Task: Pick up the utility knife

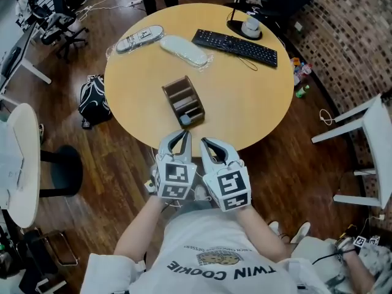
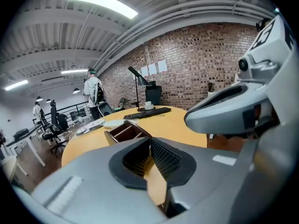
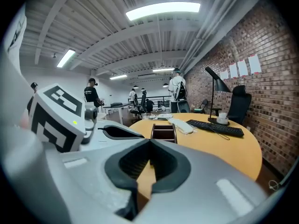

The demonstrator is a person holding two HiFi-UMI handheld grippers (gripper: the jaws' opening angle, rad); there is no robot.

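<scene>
Wood fills the scene: a round table (image 1: 245,97) with a brown divided box (image 1: 171,105) standing near its near edge, long side running away from us and leaning a little to the left. At the box's near end a small grey-blue bit shows, and we take that to be the knife (image 1: 185,120). So little of it is visible that we cannot tell which way its long axis lies. Our guess is that it stands on end in the nearest compartment.

We hold both tools side by side at the table's edge. The left gripper (image 1: 182,133) has its tips pressed together with nothing between them. It sits just short of the box's near end, so the knife lies straight ahead of it and very near. The right gripper (image 1: 206,141) is likewise closed and empty. It sits just beside the left one, a touch further back and off to the right. By our reckoning the left is the nearer hand, and it would have to spread its jaws before going in.

Only the head view shows the grey-blue bit. The left gripper view looks into the box's compartments from the side and shows no knife. The right gripper view sees the box end-on, its near end hidden behind the closed tips, with the keyboard (image 1: 236,46) beyond.
</scene>
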